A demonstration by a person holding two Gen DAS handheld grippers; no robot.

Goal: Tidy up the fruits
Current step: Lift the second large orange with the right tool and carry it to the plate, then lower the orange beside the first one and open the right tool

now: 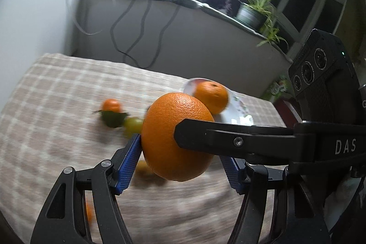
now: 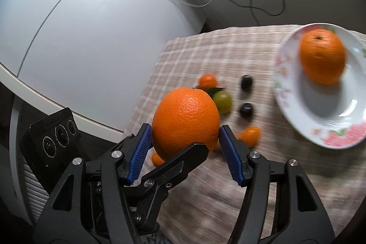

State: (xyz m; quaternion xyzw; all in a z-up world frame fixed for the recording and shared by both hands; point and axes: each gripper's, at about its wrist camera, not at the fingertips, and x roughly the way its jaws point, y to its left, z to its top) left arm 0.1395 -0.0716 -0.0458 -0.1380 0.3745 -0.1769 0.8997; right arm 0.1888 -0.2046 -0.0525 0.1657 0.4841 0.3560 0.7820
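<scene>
A large orange (image 1: 176, 136) (image 2: 185, 120) is held in the air above the checked tablecloth (image 1: 57, 106), with both grippers around it. My left gripper (image 1: 180, 159) has its blue pads against it; one black finger (image 1: 205, 136) of the right gripper crosses in front. In the right wrist view my right gripper (image 2: 185, 150) touches the orange with its left pad (image 2: 140, 152); the right pad stands just beside it. A second orange (image 2: 322, 56) (image 1: 211, 96) lies in a white flowered plate (image 2: 320, 116).
On the cloth lie a small tangerine with leaves (image 2: 207, 81), a green grape (image 2: 222, 100), two dark fruits (image 2: 246, 82) and small kumquats (image 2: 250, 136). A white wall and hanging cables (image 1: 137, 38) stand behind the table. A potted plant (image 1: 256, 8) sits on a ledge.
</scene>
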